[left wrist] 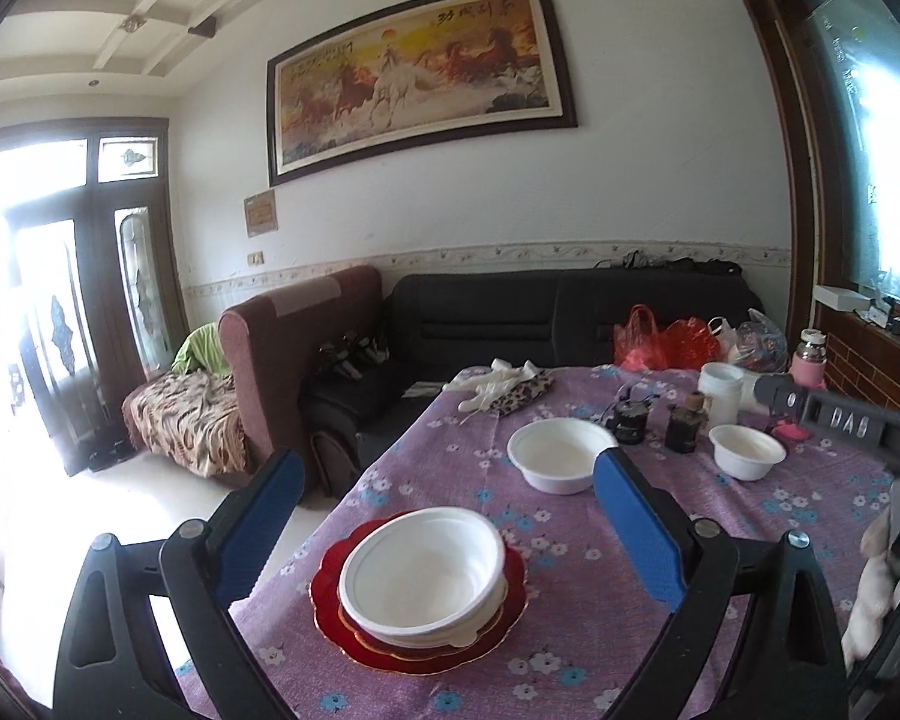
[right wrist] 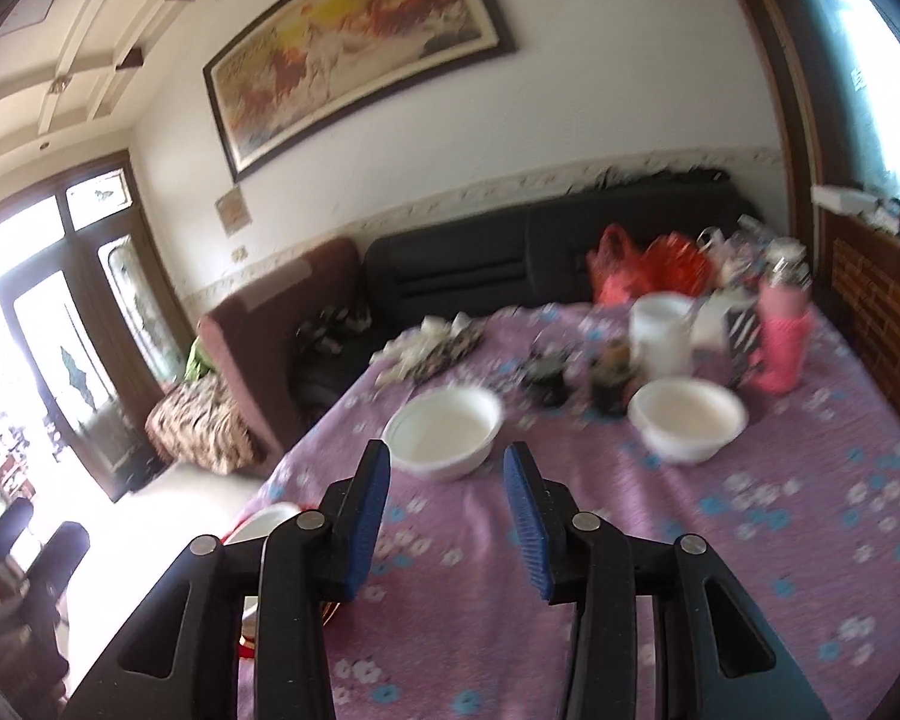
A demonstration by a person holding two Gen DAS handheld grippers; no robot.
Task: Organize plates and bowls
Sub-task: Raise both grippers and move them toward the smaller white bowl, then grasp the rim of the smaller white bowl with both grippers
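In the left wrist view a large white bowl (left wrist: 423,576) sits on stacked red plates (left wrist: 513,612) near the table's front left. My left gripper (left wrist: 450,468) is wide open and empty above it. A medium white bowl (left wrist: 558,453) and a small white bowl (left wrist: 747,450) stand farther back. In the blurred right wrist view my right gripper (right wrist: 447,459) is open and empty, just short of the medium bowl (right wrist: 444,429). The small bowl (right wrist: 687,417) is to its right. The large bowl's rim (right wrist: 264,525) shows low left behind the left finger.
A purple flowered tablecloth (left wrist: 600,600) covers the table. At the back stand dark jars (left wrist: 630,417), a white tub (left wrist: 720,393), a pink flask (right wrist: 780,339), red bags (left wrist: 666,339) and gloves (left wrist: 498,384). Sofas stand beyond the table's far and left edges. The other gripper's body (left wrist: 840,414) shows at right.
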